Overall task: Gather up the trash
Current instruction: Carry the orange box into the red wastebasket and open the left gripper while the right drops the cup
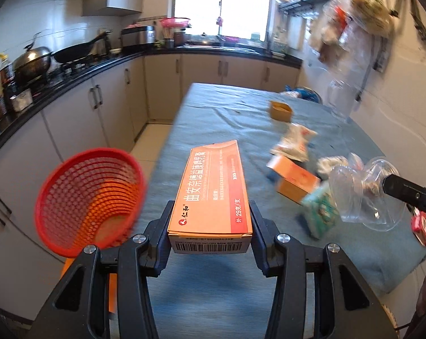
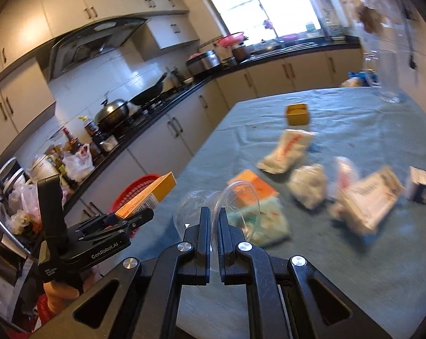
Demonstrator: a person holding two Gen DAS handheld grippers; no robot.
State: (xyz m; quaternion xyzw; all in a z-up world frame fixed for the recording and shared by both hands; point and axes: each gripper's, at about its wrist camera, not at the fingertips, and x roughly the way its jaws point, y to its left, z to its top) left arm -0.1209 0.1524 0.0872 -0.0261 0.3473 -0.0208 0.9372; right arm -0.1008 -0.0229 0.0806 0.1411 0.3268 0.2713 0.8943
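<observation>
My left gripper (image 1: 210, 212) is shut on a long orange medicine box (image 1: 213, 189) and holds it above the table's left edge; it also shows in the right wrist view (image 2: 147, 195). A red mesh basket (image 1: 88, 197) stands just left of it, off the table edge. My right gripper (image 2: 215, 212) is shut on a clear crumpled plastic container (image 2: 238, 195), which also shows in the left wrist view (image 1: 365, 192). More trash lies on the blue tablecloth (image 1: 218, 113): an orange carton (image 2: 252, 189), a white pouch (image 2: 286, 149), a crumpled tissue (image 2: 309, 186), a white box (image 2: 368, 200).
A small yellow box (image 2: 297, 113) sits farther back on the table. A clear glass jar (image 2: 388, 84) stands at the far right. Kitchen counter with wok (image 1: 77, 50) and pots runs along the left. Bags hang on the right wall (image 1: 354, 22).
</observation>
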